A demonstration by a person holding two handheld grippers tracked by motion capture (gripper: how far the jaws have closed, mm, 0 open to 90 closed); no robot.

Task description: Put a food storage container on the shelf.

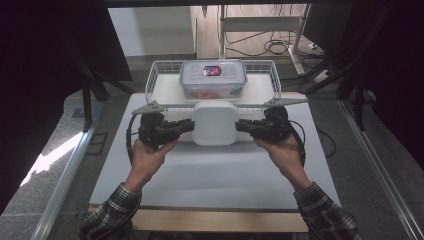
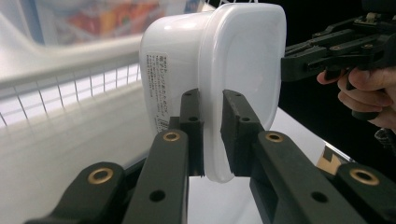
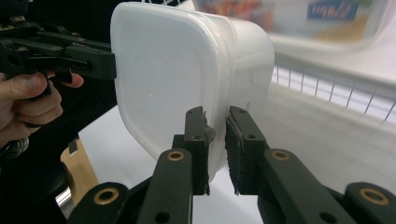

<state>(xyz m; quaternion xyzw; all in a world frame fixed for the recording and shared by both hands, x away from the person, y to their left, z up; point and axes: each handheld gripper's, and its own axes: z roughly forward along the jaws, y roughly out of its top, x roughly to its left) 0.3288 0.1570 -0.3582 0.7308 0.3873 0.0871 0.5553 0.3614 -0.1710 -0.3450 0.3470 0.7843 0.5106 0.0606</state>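
Evidently the left gripper (image 1: 186, 126) and right gripper (image 1: 243, 125) each clamped an opposite rim of the white container (image 1: 215, 122); held level between them, just before the wire basket (image 1: 160, 75), seemingly for steadiness

Container (image 1: 215, 123): white, translucent lid. Basket (image 1: 159, 74): white wire. Lidded box (image 1: 213, 78): clear, blue-rimmed (red-and-blue label on top). Jaws: black, brass-coloured rivets. Sleeves (image 1: 114, 210): dark plaid. Counter (image 1: 210, 175): white, wood-coloured front edge.

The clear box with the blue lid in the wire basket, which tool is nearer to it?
Neither, roughly equal. The left tool and right tool pinch opposite edges of the white tub, just short of the clear box.
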